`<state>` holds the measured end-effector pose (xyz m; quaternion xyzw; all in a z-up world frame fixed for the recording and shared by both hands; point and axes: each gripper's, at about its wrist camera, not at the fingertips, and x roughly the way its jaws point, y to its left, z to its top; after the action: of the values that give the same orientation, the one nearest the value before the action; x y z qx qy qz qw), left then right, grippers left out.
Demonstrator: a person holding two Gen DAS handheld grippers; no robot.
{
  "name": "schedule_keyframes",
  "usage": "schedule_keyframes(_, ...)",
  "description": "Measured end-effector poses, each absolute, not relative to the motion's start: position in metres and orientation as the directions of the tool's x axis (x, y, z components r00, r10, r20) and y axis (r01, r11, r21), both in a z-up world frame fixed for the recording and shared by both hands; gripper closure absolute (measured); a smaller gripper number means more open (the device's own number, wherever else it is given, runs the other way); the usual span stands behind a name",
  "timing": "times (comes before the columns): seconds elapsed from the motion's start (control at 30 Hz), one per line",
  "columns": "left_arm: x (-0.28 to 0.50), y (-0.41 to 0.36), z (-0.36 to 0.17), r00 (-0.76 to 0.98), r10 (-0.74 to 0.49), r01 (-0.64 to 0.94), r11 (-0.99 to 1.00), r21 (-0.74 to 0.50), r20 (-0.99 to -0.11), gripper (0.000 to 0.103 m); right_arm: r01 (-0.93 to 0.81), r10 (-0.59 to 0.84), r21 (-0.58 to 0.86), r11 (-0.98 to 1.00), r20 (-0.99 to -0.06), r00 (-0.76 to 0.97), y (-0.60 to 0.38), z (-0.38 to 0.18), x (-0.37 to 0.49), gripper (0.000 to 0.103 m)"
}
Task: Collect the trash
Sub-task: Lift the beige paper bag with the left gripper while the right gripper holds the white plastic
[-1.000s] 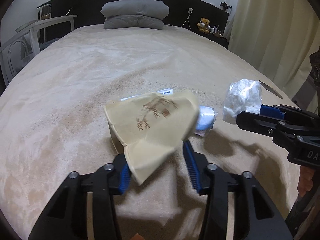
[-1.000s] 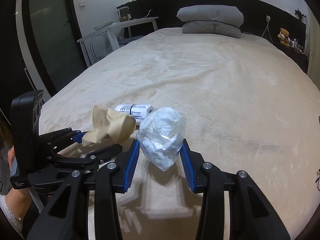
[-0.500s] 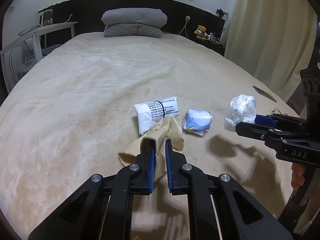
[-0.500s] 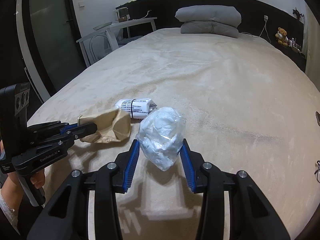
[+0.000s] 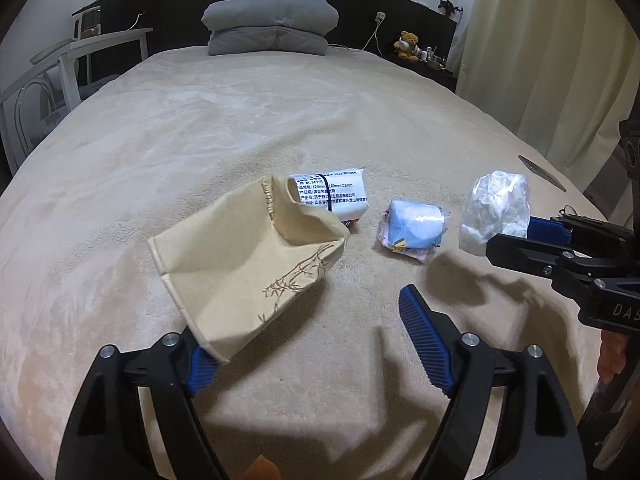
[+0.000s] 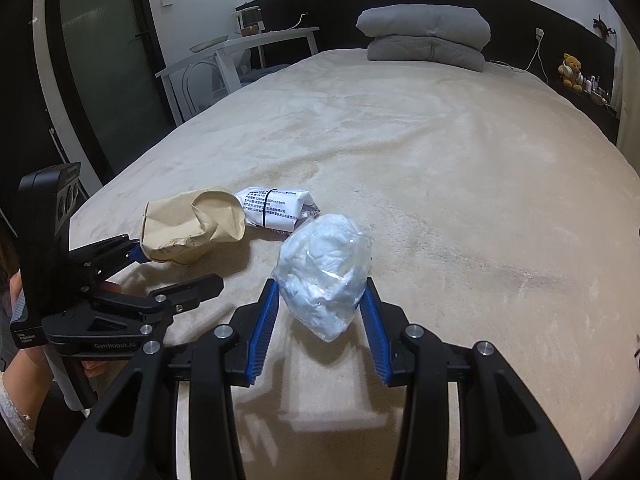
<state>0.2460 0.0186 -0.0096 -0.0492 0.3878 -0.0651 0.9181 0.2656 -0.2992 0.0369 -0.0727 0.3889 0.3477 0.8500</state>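
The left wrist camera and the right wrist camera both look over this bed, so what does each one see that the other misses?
Only the left wrist view shows the blue-wrapped packet lying on the bed, and the curtain. Only the right wrist view shows the dark glass door. Both show the tan paper bag at the open left gripper, the clear bag of white tissue clamped in the right gripper, the white printed packet, the grey pillows and the teddy bear.
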Motion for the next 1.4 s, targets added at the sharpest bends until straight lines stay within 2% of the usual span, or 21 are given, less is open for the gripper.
schedule_keyframes(0.17,0.265,0.029,-0.017,0.674,-0.113,-0.005,0.988,-0.157,-0.730,0.022,-0.646,0.539,0.155,0.747,-0.710,0.453,-0.300,0.037,0.268,0.061)
schedule_keyframes(0.37,0.271,0.056,-0.017,0.682,-0.172,-0.061,0.955,-0.289,-0.711,0.023,-0.651,0.540,0.157,0.743,-0.715,0.443,-0.300,0.037,0.269,0.061)
schedule_keyframes(0.4,0.269,0.060,-0.015,0.690,-0.170,-0.071,0.951,-0.299,-0.704,0.037,-0.653,0.540,0.155,0.742,-0.716,0.443,-0.300,0.037,0.269,0.061)
schedule_keyframes(0.43,0.269,0.063,-0.015,0.688,-0.162,-0.081,0.952,-0.297,-0.707,0.057,-0.654,0.541,0.155,0.740,-0.716,0.442,-0.299,0.037,0.269,0.061)
schedule_keyframes(0.47,0.269,0.067,-0.015,0.682,-0.156,-0.090,0.952,-0.294,-0.715,0.066,-0.656,0.542,0.156,0.738,-0.716,0.440,-0.299,0.037,0.269,0.061)
schedule_keyframes(0.5,0.269,0.070,-0.016,0.678,-0.155,-0.097,0.950,-0.296,-0.719,0.082,-0.657,0.543,0.157,0.737,-0.716,0.439,-0.299,0.037,0.270,0.061)
schedule_keyframes(0.53,0.268,0.073,-0.017,0.677,-0.151,-0.104,0.949,-0.297,-0.720,0.092,-0.658,0.544,0.157,0.736,-0.716,0.438,-0.298,0.036,0.270,0.061)
schedule_keyframes(0.6,0.266,0.080,-0.017,0.681,-0.158,-0.115,0.942,-0.317,-0.715,0.098,-0.661,0.543,0.155,0.734,-0.718,0.435,-0.297,0.035,0.269,0.061)
schedule_keyframes(0.97,0.240,0.076,0.012,0.731,-0.206,-0.009,0.950,-0.312,-0.651,0.100,-0.667,0.533,0.134,0.733,-0.723,0.440,-0.295,0.033,0.266,0.061)
schedule_keyframes(1.4,0.203,0.044,0.026,0.732,-0.207,0.071,0.971,-0.229,-0.649,0.099,-0.646,0.542,0.144,0.750,-0.694,0.474,-0.313,0.039,0.239,0.061)
